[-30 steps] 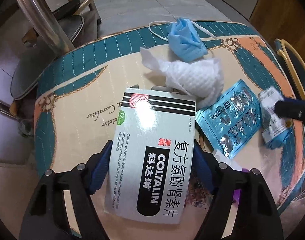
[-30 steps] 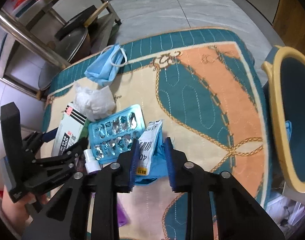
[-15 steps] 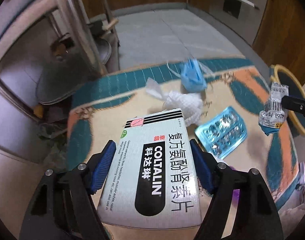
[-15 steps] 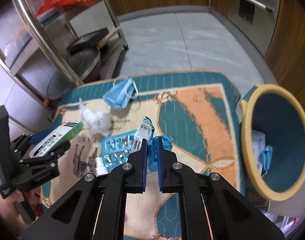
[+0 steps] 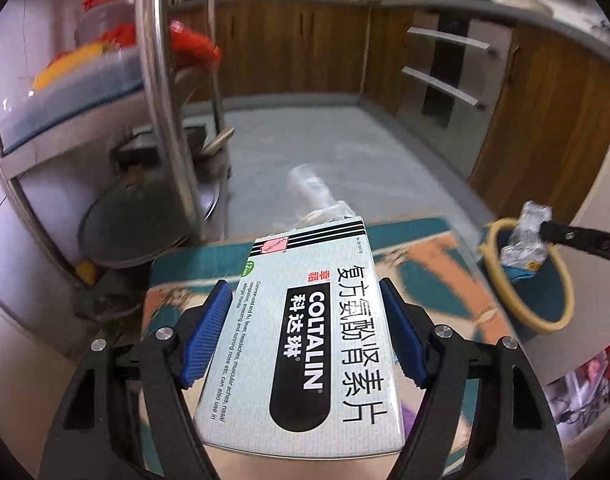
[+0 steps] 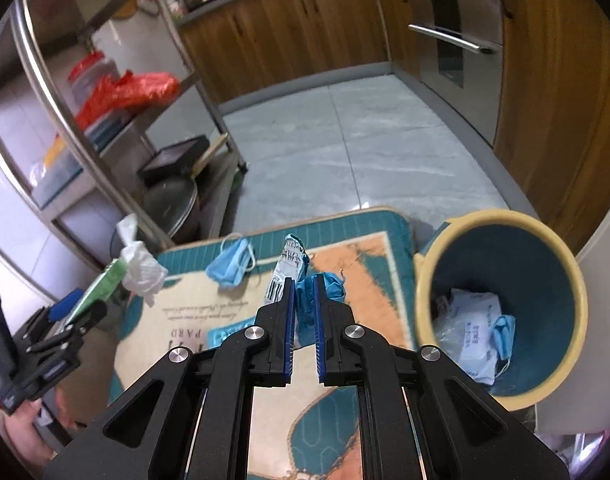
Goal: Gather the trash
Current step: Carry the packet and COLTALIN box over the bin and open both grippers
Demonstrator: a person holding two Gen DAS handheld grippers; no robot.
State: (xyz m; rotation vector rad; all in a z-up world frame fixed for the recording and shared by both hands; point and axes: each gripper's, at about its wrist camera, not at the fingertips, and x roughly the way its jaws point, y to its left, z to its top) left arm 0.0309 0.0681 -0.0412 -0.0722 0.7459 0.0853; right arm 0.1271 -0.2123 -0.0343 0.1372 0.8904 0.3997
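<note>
The left gripper (image 5: 303, 334) clamps its blue pads on the long sides of a white cardboard medicine box with a black label band (image 5: 305, 344), held above the worktop, which is covered by a quilted teal-and-peach cloth (image 6: 369, 256). A crumpled white tissue (image 6: 141, 266) rides loose on the box's far end and could slide off if the box tips. The right gripper (image 6: 303, 320) is pressed nearly together, its jaws having just closed, pinching a crushed plastic wrapper with blue wadding and a printed barcode (image 6: 301, 280). Just to its right stands a round bin with a yellow rim and teal inside (image 6: 501, 216), already holding white packets and a blue mask. The wrapper is caught only by a thin bunched edge, so a quick swing toward the bin could shake it free short of the rim. On the cloth a crumpled blue face mask (image 6: 231, 266) and a blue blister pack (image 6: 229, 330) lie uncollected; a low pass could sweep them off the edge.
</note>
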